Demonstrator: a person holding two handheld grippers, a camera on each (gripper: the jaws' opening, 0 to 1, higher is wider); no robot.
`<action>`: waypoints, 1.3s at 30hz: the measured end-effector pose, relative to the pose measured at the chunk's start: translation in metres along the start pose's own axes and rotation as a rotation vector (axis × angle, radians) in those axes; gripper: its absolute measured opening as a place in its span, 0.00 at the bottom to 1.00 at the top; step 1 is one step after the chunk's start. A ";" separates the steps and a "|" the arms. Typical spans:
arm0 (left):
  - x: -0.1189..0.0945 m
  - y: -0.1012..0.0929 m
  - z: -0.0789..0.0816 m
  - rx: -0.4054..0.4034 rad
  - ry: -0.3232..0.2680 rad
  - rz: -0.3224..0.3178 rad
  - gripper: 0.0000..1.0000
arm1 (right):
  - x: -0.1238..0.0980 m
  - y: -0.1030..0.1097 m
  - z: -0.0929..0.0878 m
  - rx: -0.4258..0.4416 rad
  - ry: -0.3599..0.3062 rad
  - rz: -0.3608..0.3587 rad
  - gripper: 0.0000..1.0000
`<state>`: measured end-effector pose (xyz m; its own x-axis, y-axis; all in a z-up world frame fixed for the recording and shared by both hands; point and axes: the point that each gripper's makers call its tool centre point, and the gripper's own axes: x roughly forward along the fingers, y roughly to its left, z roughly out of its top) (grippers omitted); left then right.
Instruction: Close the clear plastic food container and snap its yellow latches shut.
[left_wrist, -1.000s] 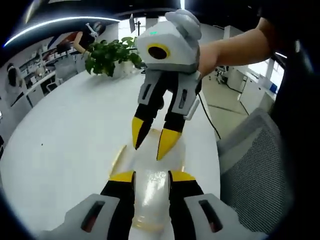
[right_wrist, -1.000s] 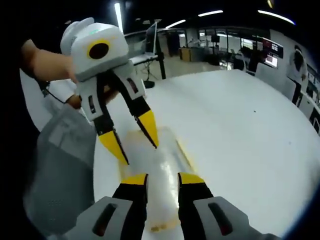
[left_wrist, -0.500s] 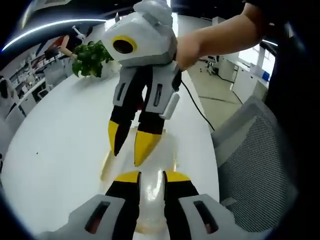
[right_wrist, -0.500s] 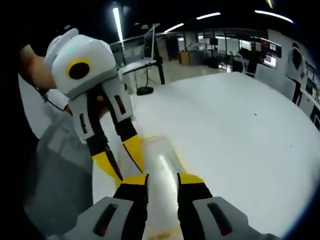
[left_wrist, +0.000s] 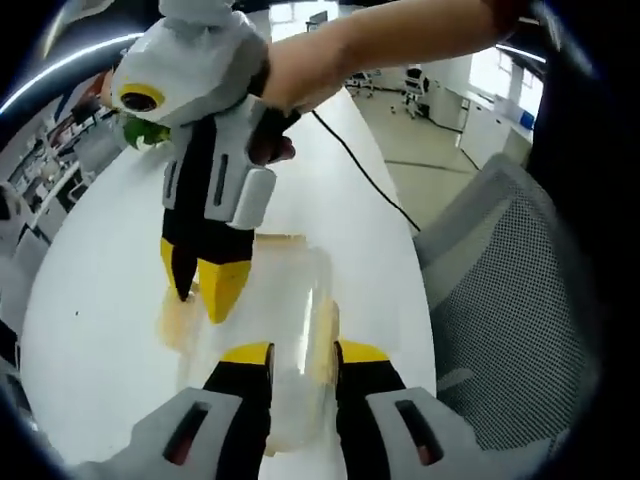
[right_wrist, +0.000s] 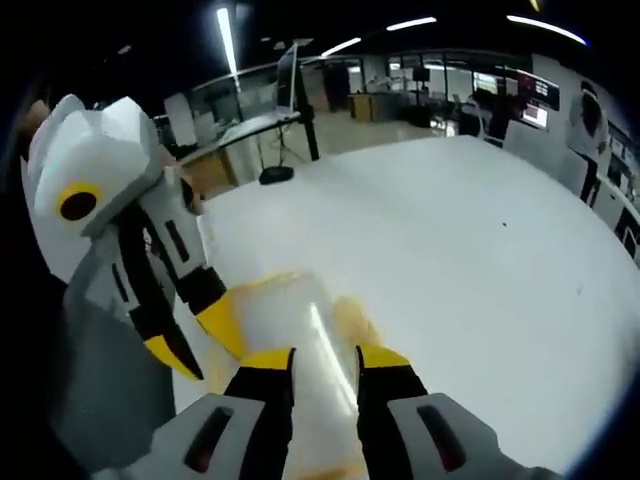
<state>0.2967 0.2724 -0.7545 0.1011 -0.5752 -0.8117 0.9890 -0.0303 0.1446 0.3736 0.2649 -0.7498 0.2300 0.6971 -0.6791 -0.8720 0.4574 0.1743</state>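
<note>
The clear plastic container (left_wrist: 285, 290) lies on the white table (left_wrist: 110, 240), wider than the gap between my left gripper's (left_wrist: 303, 355) open jaws, which hover over its near end. A yellow latch (left_wrist: 322, 340) shows along its right side. My right gripper (left_wrist: 203, 282) comes down from the upper left, jaws slightly apart, tips at the container's left edge. In the right gripper view the container (right_wrist: 285, 305) sits under my right gripper's (right_wrist: 325, 360) open jaws, a yellow latch (right_wrist: 350, 315) on its right. The left gripper (right_wrist: 195, 338) reaches its left side.
A grey mesh chair (left_wrist: 510, 300) stands close on the right of the table edge. A black cable (left_wrist: 360, 170) runs across the table behind the container. A green plant (left_wrist: 140, 130) peeks out behind the right gripper. Desks and monitors (right_wrist: 290, 90) stand beyond the table.
The right gripper has swung left and down to the container's left edge. In the right gripper view the left gripper has slid left and lower. Both cameras have tilted over the container.
</note>
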 end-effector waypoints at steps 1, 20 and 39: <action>0.002 -0.001 -0.001 0.002 0.007 0.008 0.24 | 0.002 -0.003 -0.001 0.008 0.007 0.001 0.25; 0.008 -0.002 -0.002 0.021 0.031 0.075 0.27 | 0.004 -0.009 0.000 0.034 0.176 0.128 0.31; 0.023 -0.008 0.004 0.209 0.197 0.131 0.40 | 0.016 -0.001 -0.005 -0.204 0.438 0.215 0.30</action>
<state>0.2905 0.2564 -0.7717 0.2654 -0.4161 -0.8697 0.9248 -0.1452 0.3516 0.3759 0.2728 -0.7643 -0.1274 0.4477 -0.8851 -0.9561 0.1821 0.2298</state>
